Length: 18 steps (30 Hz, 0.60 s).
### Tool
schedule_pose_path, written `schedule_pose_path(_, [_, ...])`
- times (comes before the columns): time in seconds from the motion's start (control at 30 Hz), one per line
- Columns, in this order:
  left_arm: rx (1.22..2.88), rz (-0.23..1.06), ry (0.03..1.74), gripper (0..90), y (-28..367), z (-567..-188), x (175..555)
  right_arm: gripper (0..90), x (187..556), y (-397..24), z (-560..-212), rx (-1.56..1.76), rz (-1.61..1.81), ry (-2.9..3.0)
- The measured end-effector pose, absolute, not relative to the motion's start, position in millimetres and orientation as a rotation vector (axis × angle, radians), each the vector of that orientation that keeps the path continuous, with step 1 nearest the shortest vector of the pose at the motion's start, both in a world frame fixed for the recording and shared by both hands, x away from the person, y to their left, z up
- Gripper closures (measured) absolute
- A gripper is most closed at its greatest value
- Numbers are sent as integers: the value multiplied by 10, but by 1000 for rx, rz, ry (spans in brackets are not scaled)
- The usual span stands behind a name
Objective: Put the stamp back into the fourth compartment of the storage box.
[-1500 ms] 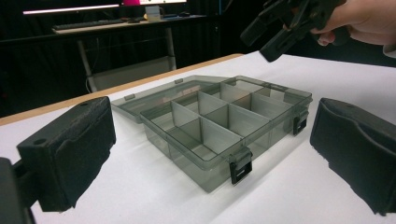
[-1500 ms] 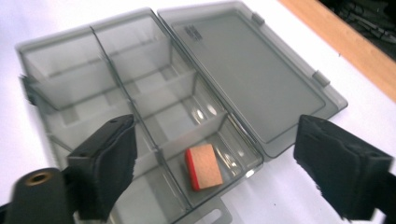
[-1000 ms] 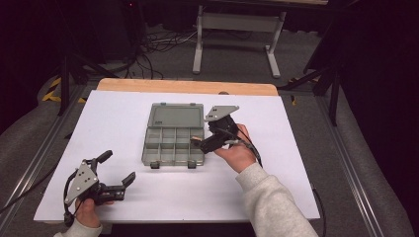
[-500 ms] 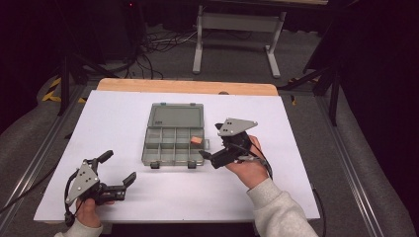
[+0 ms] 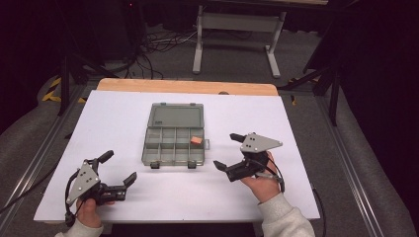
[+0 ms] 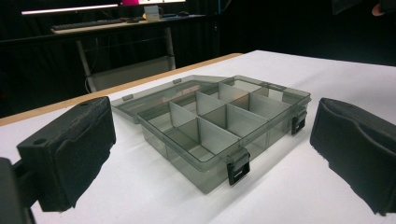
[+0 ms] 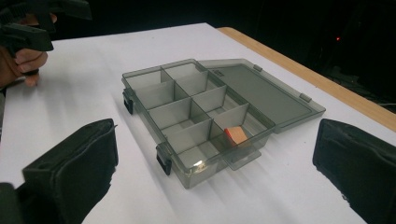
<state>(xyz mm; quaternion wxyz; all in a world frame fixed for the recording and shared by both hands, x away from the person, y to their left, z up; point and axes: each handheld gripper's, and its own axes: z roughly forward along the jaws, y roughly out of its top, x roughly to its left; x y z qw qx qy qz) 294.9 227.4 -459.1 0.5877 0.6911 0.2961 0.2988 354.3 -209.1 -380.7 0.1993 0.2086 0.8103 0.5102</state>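
While the right gripper [image 5: 226, 151] hovers low over the white table [image 5: 296, 128] just to the right of the compartment box [image 5: 174, 133], its jaws stand wide apart with nothing between them, having just been opening. A small orange block [image 5: 196, 140] lies in the box's back-row compartment at the right end, next to the lid hinge; in the right gripper view the block [image 7: 235, 136] sits against the outer wall there. The left gripper [image 5: 120, 169] rests near the table's front left corner, well apart from the box, its jaws likewise spread and empty. The box is smoky grey and see-through, with its lid [image 5: 177, 115] folded flat open toward the far edge and two black latches [image 6: 238, 170] on its front wall.
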Motion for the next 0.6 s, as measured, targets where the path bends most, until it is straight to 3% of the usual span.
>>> schedule_pose_path(0.6, [1610,693,687,10,2248,-4609,2951,2,3286,-2670,-4361,655,1599,2083])
